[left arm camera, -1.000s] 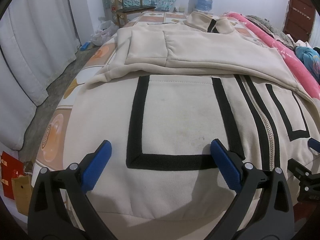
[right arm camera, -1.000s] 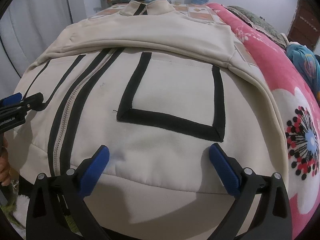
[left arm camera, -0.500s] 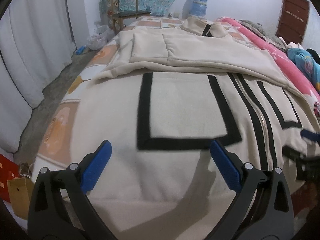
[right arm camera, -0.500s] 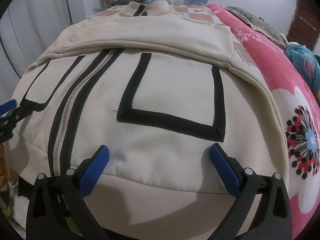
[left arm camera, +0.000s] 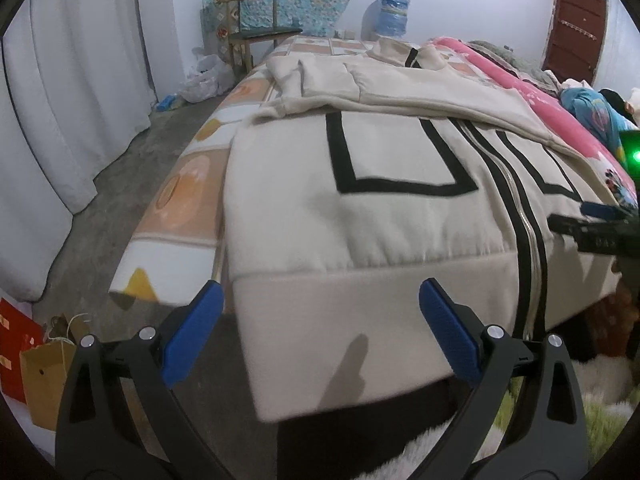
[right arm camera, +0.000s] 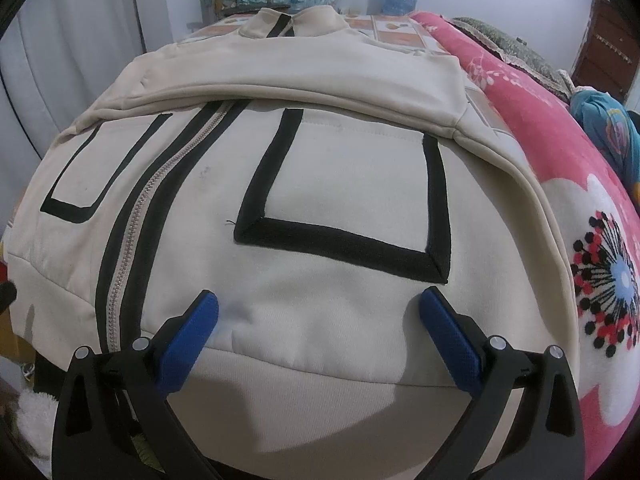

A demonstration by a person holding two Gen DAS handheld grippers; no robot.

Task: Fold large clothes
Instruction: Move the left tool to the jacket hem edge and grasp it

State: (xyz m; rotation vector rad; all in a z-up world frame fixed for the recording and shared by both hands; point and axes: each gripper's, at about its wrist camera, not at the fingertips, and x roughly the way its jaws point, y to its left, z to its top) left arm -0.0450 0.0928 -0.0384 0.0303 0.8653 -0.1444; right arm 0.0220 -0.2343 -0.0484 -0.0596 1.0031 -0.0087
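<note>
The left tongs (left arm camera: 318, 312) stand wide open and hold nothing, their blue pads hanging just off the foot of the bed (left arm camera: 188, 188), level with the ribbed hem of the cream zip-up jacket (left arm camera: 360, 200). The right tongs (right arm camera: 318, 320) are spread equally wide and empty, low over the same hem, on the jacket's other half.

The jacket lies front-up across the bed, zipped, its hem draped over the bed's near edge, collar at 12 o'clock, sleeves folded across the chest. In the left view the right tongs show at 3 o'clock, over the jacket past the zipper (left arm camera: 528, 264).

In the left view, at 9 o'clock, past the jacket's side edge, a strip of patterned sheet is bare, then grey floor and white curtains (left arm camera: 76, 92). A red box and paper bag (left arm camera: 44, 380) sit on the floor at 8 o'clock. In the right view a pink flowered blanket (right arm camera: 580, 216) lies against the jacket's edge at 3 o'clock. At 12 o'clock a wooden chair (left arm camera: 252, 28) and a blue water jug (left arm camera: 392, 14) stand beyond the bed.
</note>
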